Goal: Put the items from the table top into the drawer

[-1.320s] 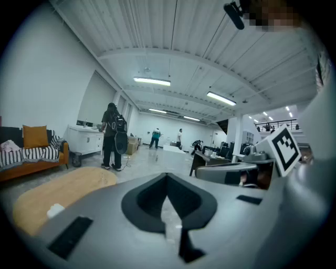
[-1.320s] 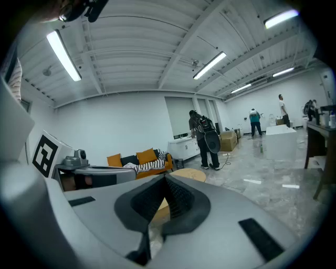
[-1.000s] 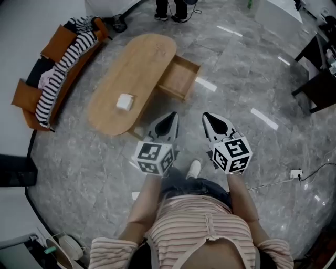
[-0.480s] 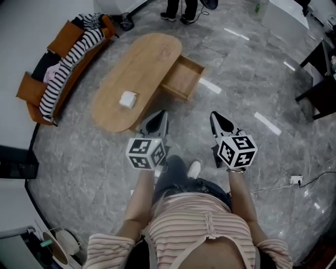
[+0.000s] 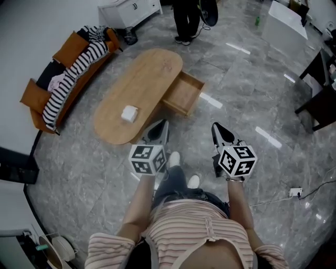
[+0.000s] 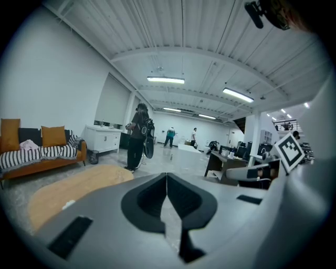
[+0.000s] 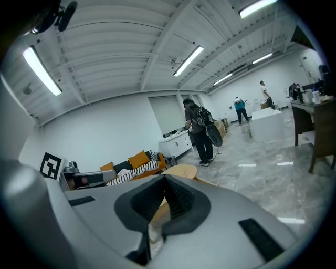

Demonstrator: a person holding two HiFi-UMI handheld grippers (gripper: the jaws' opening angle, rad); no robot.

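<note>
Status: nothing is stowed yet, as far as I can see. Nearest, both grippers are held out in front of the person, over bare floor and short of the table. The left gripper has its jaws pressed together with nothing in them. The right gripper is the same, tips meeting, empty. Both are grey hard-plastic shells with black ribbed pads tapering to a point, and each has a marker cube at the rear. The floor is polished grey marble-look tile, glossy enough to reflect the ceiling lights. Next out is the table: a long oval top in light matte wood with a smooth rounded edge. The only item visible on it is one small white block, boxy with soft corners, material unclear. It sits toward the near end of the top, well apart from both grippers. The drawer on the table's right side is already pulled out. It is rectangular, in the same light wood, and looks empty from the head view. So the drawer-open step is done. Left to do: approach, grab the block, carry it to the drawer, release. My guess is one gripper can pinch it. Farther left is an orange sofa with striped cloth draped over it. Farthest are a bystander's legs and a white cabinet.
</note>
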